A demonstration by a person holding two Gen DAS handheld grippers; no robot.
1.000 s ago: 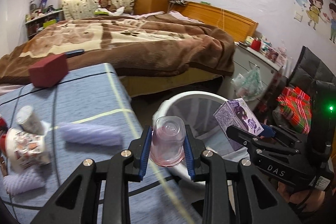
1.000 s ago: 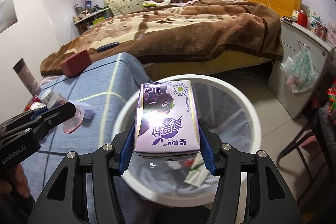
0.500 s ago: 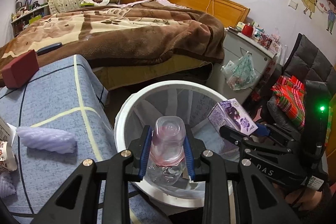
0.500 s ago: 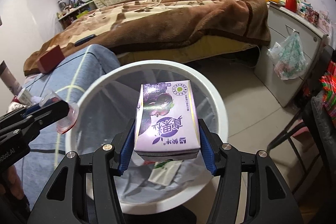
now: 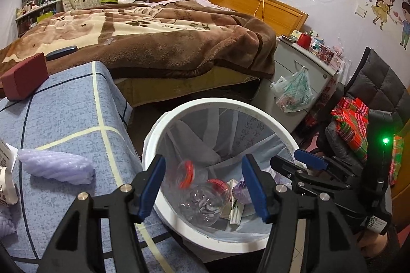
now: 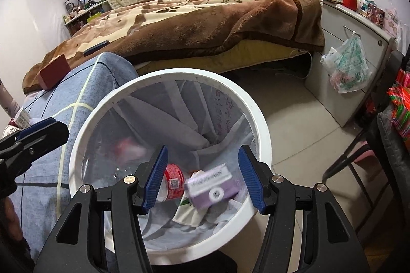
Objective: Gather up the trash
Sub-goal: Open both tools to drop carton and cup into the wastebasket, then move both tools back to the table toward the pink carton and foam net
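Much inside the white bin (image 5: 153,134) is blurred: a clear cup with a pink smear (image 6: 128,148) shows only as a streak against the liner, and the purple carton (image 6: 211,186) is soft-edged, tilted among the rubbish. Beneath them lie one clear bottle with a red label (image 5: 205,198) and one white-and-green wrapper (image 6: 188,212). The bin stands on the floor just beside the table's (image 5: 71,114) right edge. Both hand-held grippers hang over the bin. The left hand-held gripper (image 5: 203,186) has just been opening; its jaws are spread with nothing between them. The right hand-held gripper (image 6: 203,178) is spread too, the carton below it. On the table lie two lilac foam pieces (image 5: 55,165), one cut off at the left edge, and one red box (image 5: 24,75) at the far edge.
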